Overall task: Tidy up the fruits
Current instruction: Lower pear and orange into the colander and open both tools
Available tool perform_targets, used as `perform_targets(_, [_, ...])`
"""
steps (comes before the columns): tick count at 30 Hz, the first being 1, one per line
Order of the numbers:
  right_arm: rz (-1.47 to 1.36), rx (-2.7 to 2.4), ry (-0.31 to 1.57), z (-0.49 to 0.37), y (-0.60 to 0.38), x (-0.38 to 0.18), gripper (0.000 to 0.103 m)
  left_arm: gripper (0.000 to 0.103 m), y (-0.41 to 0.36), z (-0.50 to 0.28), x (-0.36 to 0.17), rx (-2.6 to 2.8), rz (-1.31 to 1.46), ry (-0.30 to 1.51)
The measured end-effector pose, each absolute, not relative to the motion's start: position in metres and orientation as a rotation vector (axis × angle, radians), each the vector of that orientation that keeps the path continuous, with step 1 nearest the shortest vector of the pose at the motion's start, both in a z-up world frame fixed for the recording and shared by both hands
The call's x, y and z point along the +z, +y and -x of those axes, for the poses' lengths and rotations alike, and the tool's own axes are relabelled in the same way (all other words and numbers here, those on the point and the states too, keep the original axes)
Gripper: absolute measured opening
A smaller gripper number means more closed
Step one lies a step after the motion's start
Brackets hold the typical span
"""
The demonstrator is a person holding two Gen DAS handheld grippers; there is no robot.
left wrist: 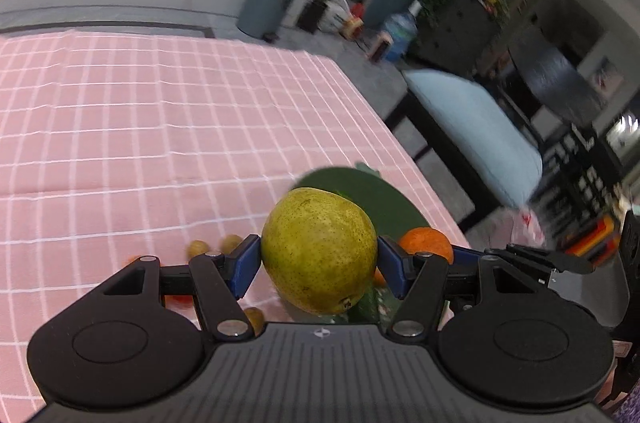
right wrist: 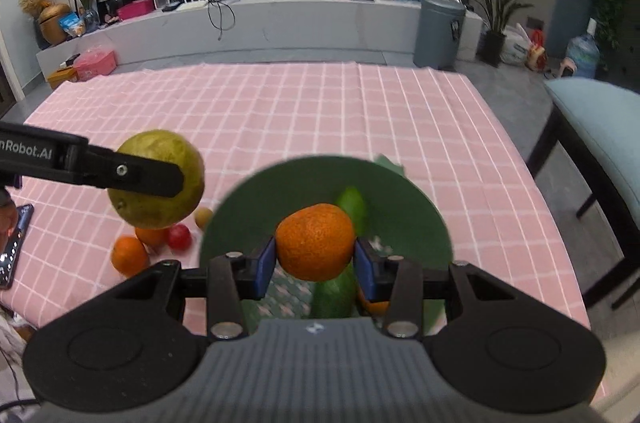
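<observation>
Left hand-held gripper [left wrist: 319, 259] clamps pear [left wrist: 319, 250]; right hand-held gripper [right wrist: 315, 263] clamps orange [right wrist: 315, 242], hiding plate [right wrist: 416, 207].

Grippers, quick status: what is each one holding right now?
Left gripper: shut on the pear, held off the table.
Right gripper: shut on the orange, over the green bowl.

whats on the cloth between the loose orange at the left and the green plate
In the right wrist view, a second orange, a red fruit and a small tan fruit lie between the loose orange and the green plate.
</observation>
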State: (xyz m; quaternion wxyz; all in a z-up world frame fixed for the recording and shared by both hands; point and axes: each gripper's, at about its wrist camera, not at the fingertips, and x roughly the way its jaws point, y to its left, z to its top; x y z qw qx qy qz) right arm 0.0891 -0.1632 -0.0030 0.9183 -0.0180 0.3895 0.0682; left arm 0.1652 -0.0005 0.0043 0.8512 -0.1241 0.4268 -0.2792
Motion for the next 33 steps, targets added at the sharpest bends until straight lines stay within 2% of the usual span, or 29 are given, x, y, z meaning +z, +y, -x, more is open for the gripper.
perform_targets(11, [0.086, 0.155, 0.927, -0.097, -0.189, -0.030, 0.039, 0.072, -0.083, -0.169, -0.012, -0.610, -0.028, 1.005])
perform_targets(24, [0.342, 0.220, 1.087, -0.121, -0.182, -0.053, 0.039, 0.072, -0.108, -0.176, -0.035, -0.628, -0.219, 1.107])
perform_targets(33, [0.350, 0.252, 1.140, -0.129, -0.178, -0.061, 0.040, 0.072, -0.119, -0.179, -0.048, -0.616, -0.318, 1.118])
